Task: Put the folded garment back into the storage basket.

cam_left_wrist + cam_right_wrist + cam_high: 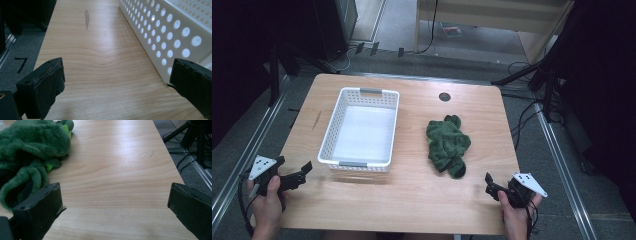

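Observation:
A crumpled green fuzzy cloth (447,145) lies right of the table's middle; in the right gripper view the cloth (30,147) fills the upper left. A white perforated basket (361,128) stands empty left of centre, and its side wall (165,32) runs along the right of the left gripper view. My left gripper (302,172) hovers open over the front left corner, just left of the basket. My right gripper (490,186) is open near the front right edge, a short way in front of the cloth. Nothing sits between either pair of jaws.
The wooden table (412,195) has bare room along its front and between basket and cloth. A round cable hole (444,96) sits at the back. A dark streak (87,18) marks the wood left of the basket. Cables and stand legs (532,75) crowd the floor at right.

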Motion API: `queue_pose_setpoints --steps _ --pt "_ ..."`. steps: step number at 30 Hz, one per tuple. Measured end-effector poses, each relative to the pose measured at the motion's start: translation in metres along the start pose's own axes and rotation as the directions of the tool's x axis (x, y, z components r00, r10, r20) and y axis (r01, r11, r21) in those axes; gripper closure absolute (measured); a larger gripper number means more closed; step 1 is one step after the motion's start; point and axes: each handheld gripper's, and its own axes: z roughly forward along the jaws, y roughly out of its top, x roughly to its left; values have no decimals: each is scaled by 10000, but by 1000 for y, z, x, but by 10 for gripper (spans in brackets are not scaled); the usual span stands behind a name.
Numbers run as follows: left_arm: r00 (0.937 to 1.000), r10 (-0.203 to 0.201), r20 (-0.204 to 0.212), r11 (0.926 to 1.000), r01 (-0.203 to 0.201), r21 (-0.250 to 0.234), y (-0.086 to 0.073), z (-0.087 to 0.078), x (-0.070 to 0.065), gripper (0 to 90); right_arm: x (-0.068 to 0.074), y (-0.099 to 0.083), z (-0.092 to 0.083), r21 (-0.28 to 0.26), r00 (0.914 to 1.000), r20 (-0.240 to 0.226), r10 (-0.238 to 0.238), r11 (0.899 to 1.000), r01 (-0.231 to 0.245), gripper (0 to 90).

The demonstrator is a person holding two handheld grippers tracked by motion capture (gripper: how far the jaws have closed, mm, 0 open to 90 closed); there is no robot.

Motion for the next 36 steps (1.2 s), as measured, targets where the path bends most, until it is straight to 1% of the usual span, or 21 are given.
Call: queue_pose_setpoints --steps 2,4,5,6,9,11,12,13,14,15,17,21,22,25,27,30,34,36 --pt "10000 14 55 9999 -15 123 1 1 0 7 4 3 -1 9 10000 -6 55 10000 -55 8" --pt "10000 27 85 9999 -28 148 1 1 0 7 8 8 -3 -31 9998 -157 120 9999 -121 44" --pt "10000 41 68 9999 -42 155 1 1 0 7 11 10 -4 55 9996 -239 155 9999 -153 52" --pt "9999 99 19 9999 -99 112 0 1 -1 7 13 12 -5 55 9994 -341 37 10000 -35 51" --pt "9995 322 -75 9995 -322 -54 0 0 -5 7 21 19 -8 34 9994 -335 -4 10000 5 54" --pt "9995 300 -137 9995 -301 -76 0 0 -5 7 25 24 -9 68 9996 -268 -62 10000 64 110" --pt "9997 222 -115 9997 -223 -101 0 0 -5 7 28 27 -9 227 9995 -296 -77 9997 83 129" --pt "9998 185 -68 9998 -186 -85 0 0 -4 7 32 31 -7 490 9995 -211 -229 9985 239 125" --pt "9999 138 -12 9997 -138 -179 -1 -1 -3 7 35 33 -6 542 9992 -68 -394 9977 397 124" --pt "9999 132 42 9997 -131 -229 -1 -2 -3 7 39 36 -6 615 9986 -45 -528 9967 530 110" --pt "9999 37 122 9995 -33 -323 -2 -3 -2 7 44 39 -4 700 9985 -225 -498 9962 512 65" --pt "9999 50 160 9997 -47 -242 -1 -2 -2 7 55 47 1 773 9975 -402 -577 9952 607 43" --pt "9997 124 226 9998 -120 -178 -1 -2 -2 7 57 48 2 808 9975 -469 -527 9951 564 41" --pt "9988 294 385 9993 -284 -241 -2 -2 -3 7 67 56 8 954 9967 -642 -490 9939 550 40" --pt "9986 344 408 9991 -333 -262 -2 -2 -3 7 73 61 12 1022 9965 -615 -564 9928 624 40" --pt "9988 252 430 9994 -242 -237 -1 -2 -3 7 82 68 17 1085 9966 -611 -561 9921 625 49" --pt "9987 198 465 9998 -194 -98 -1 -1 -2 7 95 78 24 1197 9948 -687 -746 9894 825 71" --pt "9988 172 456 9999 -171 -23 0 0 -2 7 101 82 27 1188 9950 -654 -752 9895 826 72"
